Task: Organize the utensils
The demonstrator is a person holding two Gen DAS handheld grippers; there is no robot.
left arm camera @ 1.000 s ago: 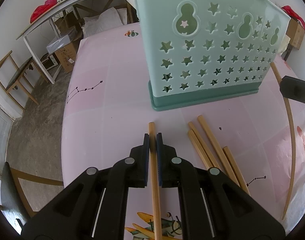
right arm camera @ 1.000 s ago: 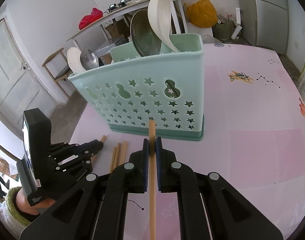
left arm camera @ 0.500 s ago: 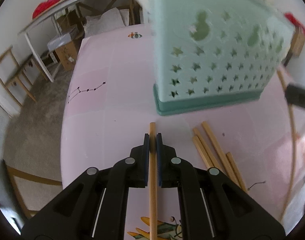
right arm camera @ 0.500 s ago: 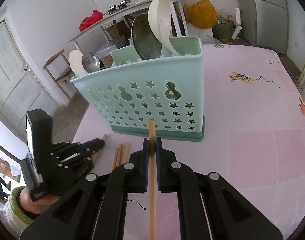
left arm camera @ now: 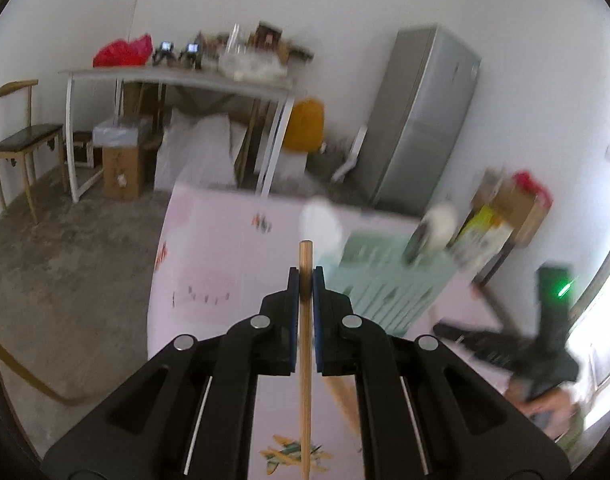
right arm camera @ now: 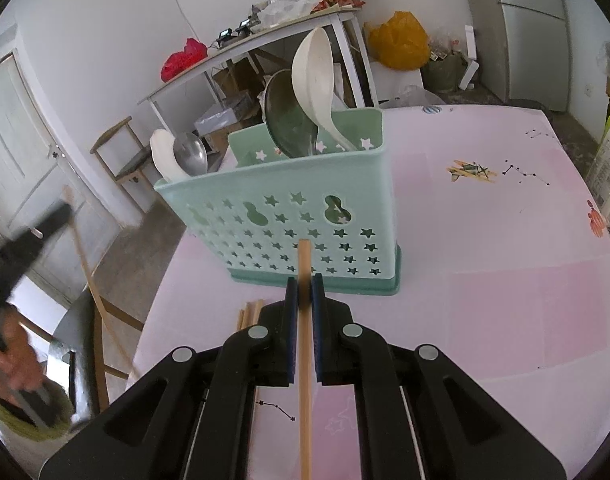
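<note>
My left gripper (left arm camera: 303,280) is shut on a wooden chopstick (left arm camera: 305,360) and is raised high above the pink table; it shows blurred at the left of the right wrist view (right arm camera: 33,236). My right gripper (right arm camera: 303,292) is shut on another wooden chopstick (right arm camera: 305,360), its tip just in front of the mint green star-pierced utensil holder (right arm camera: 297,216), which also shows blurred in the left wrist view (left arm camera: 389,280). The holder holds white spoons (right arm camera: 313,76) and metal ladles (right arm camera: 283,116). Loose chopsticks (right arm camera: 249,314) lie on the table left of my right gripper.
The pink tablecloth (right arm camera: 505,280) covers the table. Beyond it stand a grey fridge (left arm camera: 421,120), a white side table (left arm camera: 177,80) with clutter, a wooden chair (left arm camera: 17,136) and boxes on the floor.
My left gripper has lifted sharply with its chopstick, from low over the table to high above it, now looking across the room. My right gripper has moved a little closer to the holder.
</note>
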